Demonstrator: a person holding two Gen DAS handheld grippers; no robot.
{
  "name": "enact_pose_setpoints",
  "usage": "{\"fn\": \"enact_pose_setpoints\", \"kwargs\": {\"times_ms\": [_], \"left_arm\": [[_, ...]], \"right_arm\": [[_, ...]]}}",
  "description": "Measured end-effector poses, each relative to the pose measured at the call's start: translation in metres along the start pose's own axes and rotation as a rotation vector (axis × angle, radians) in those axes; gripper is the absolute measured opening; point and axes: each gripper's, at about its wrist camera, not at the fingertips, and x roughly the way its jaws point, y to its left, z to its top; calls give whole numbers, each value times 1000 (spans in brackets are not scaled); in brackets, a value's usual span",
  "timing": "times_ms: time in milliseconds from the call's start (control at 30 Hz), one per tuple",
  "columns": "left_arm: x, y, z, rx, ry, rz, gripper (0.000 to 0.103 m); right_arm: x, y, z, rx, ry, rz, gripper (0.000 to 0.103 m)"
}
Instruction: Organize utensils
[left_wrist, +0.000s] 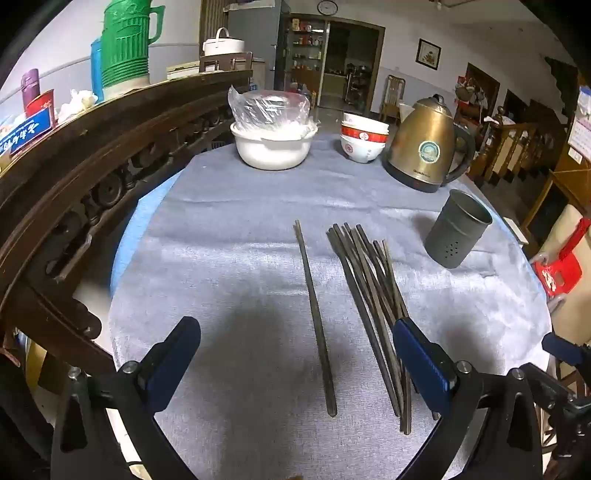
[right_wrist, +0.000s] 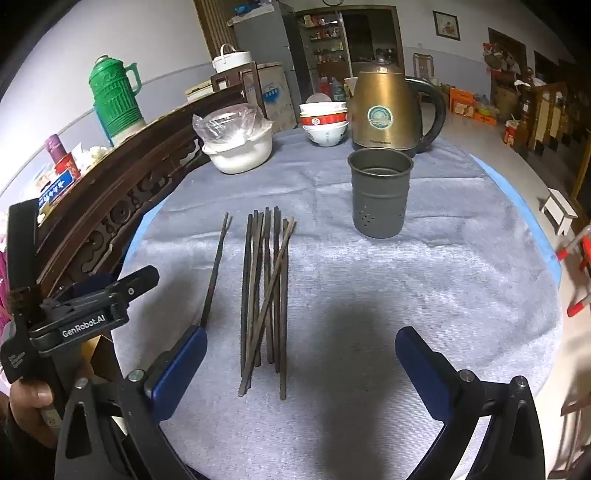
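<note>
Both grippers idle above the counter (left_wrist: 229, 236), angled down at the cloth. Left gripper (left_wrist: 295, 365): fingers spread wide, nothing between the pads; the lone pair of chopsticks (left_wrist: 314, 314) lies on the cloth right under the gap, so it looks lined up for that pair first. Right gripper (right_wrist: 301, 365): fingers also spread, holding nothing, hovering just right of the chopstick pile (right_wrist: 264, 291).

Pile is loose and crossed, tips pointing away toward the far side, lying flat on the grey cloth. Grey perforated chopstick holder (right_wrist: 380, 192) stands upright and empty beyond the pile to the right, just in front of the brass kettle (right_wrist: 384, 107); presumably the drop target, mouth up for vertical insertion. Stacked bowls (right_wrist: 325, 122) and covered white pot (right_wrist: 240, 147) sit at the back, clear of the work area.

Nothing sorted yet. Thin sticks flat on soft cloth: pinch may be fiddly.
</note>
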Motion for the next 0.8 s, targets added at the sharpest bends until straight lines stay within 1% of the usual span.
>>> {"fn": "enact_pose_setpoints", "kwargs": {"times_ms": [100,133,167,200,233,300,433,600,800], "left_arm": [[4,-3,0,0,20,-13,103],[11,8,4,-38,38,-34,103],[12,11,5,-49,36,-38,103],[1,13,4,-51,10,-33,103],[-9,11,-4,-43,-20,-15,103],[-2,11,-4,-47,9,-4,103],[2,10,-7,-38,26,7,103],[5,12,-9,-33,28,9,103],[3,13,-9,-28,22,9,103]], "right_arm": [[1,0,0,5,-1,3,103],[2,-1,0,7,0,4,103],[2,-1,-1,9,0,6,103],[3,-2,-1,13,1,6,103],[2,7,-1,-4,5,1,103],[4,9,-3,-6,5,6,103],[3,13,-1,-12,-1,10,103],[3,15,0,-16,-6,16,103],[3,15,1,-15,-14,-2,103]]}}
